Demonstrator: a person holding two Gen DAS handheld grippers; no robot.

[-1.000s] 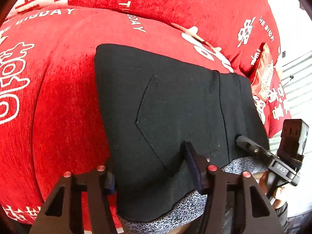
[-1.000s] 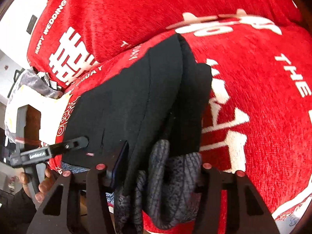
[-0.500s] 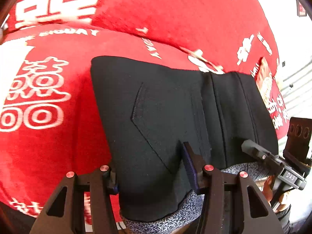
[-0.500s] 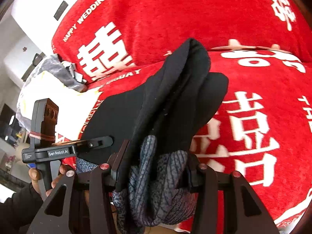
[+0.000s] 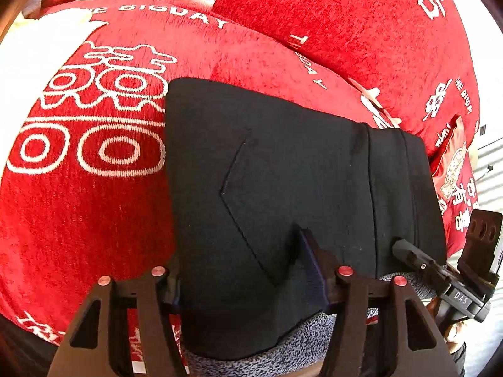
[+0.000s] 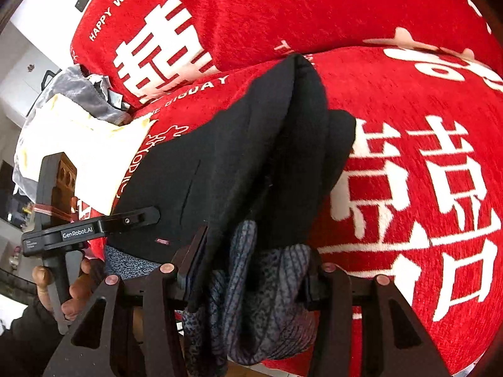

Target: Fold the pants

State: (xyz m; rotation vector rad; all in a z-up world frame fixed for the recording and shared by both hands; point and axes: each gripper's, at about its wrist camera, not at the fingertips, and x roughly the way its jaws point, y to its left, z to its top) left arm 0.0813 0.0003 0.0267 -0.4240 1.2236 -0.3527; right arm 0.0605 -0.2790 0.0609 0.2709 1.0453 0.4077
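Note:
The black pants (image 5: 283, 188), folded, with a grey speckled lining at the waist, lie on a red sofa seat (image 5: 78, 204). My left gripper (image 5: 248, 286) has the near left edge of the pants between its fingers, about half shut on the thick fabric. My right gripper (image 6: 251, 286) is shut on the bunched waist end of the pants (image 6: 267, 157) and holds it raised, so the cloth stands in a ridge. Each gripper shows in the other's view: the right one (image 5: 418, 260) and the left one (image 6: 132, 220).
Red cushions with white lettering (image 6: 283, 9) form the sofa back. A white and yellow cloth with a grey bag (image 6: 78, 119) lies at the seat's left end. A red printed packet (image 5: 452, 169) sits at the right end.
The right gripper has stayed lifted with the bunched end. The left view has shifted, showing more of the seat's left side. Both holds are unchanged.

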